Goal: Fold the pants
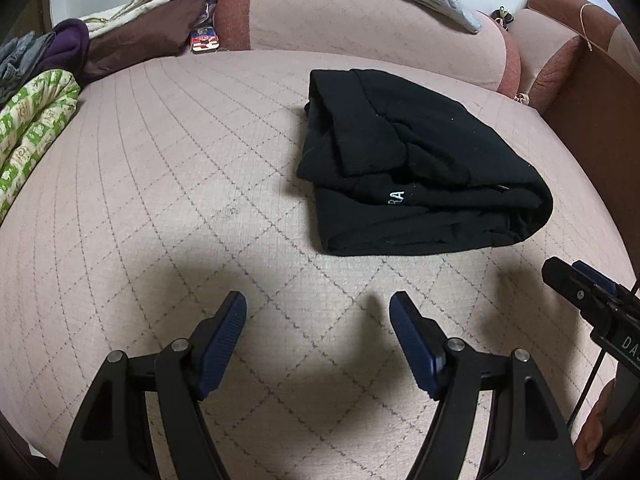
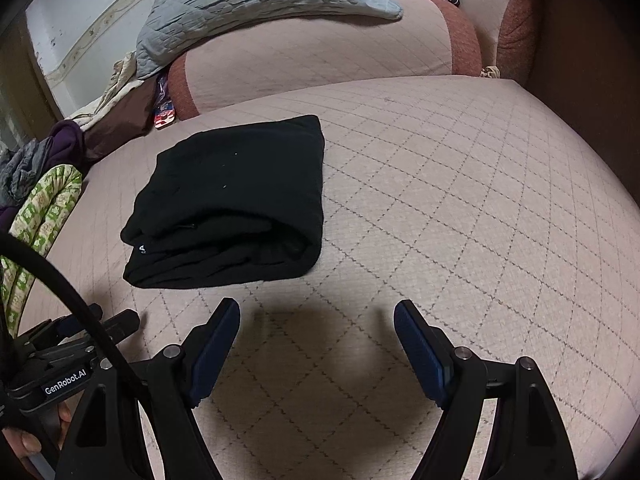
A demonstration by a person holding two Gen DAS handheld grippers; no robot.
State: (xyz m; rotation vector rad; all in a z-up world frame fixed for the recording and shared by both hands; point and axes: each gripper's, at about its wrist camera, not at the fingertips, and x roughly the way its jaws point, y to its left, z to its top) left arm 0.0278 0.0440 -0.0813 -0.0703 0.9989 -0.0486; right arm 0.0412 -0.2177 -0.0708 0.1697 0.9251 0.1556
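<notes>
The black pants (image 1: 416, 168) lie folded into a thick rectangular bundle on the pink quilted cushion (image 1: 180, 184), with small white letters showing on one layer. In the right wrist view the pants (image 2: 236, 204) sit ahead and to the left. My left gripper (image 1: 318, 304) hovers open over bare cushion, short of the bundle's near edge, nothing between its blue pads. My right gripper (image 2: 318, 310) is likewise open and empty, just short of the bundle's near right corner. Each gripper shows at the edge of the other's view: the right gripper (image 1: 580, 284), the left gripper (image 2: 84, 344).
A heap of clothes and a green patterned cloth (image 1: 32, 128) lie at the cushion's left end. A grey quilted blanket (image 2: 248, 4) drapes over the round bolster (image 2: 320, 60) behind. A dark wooden panel (image 1: 600, 128) bounds the right side. A black cable (image 2: 60, 280) arcs at left.
</notes>
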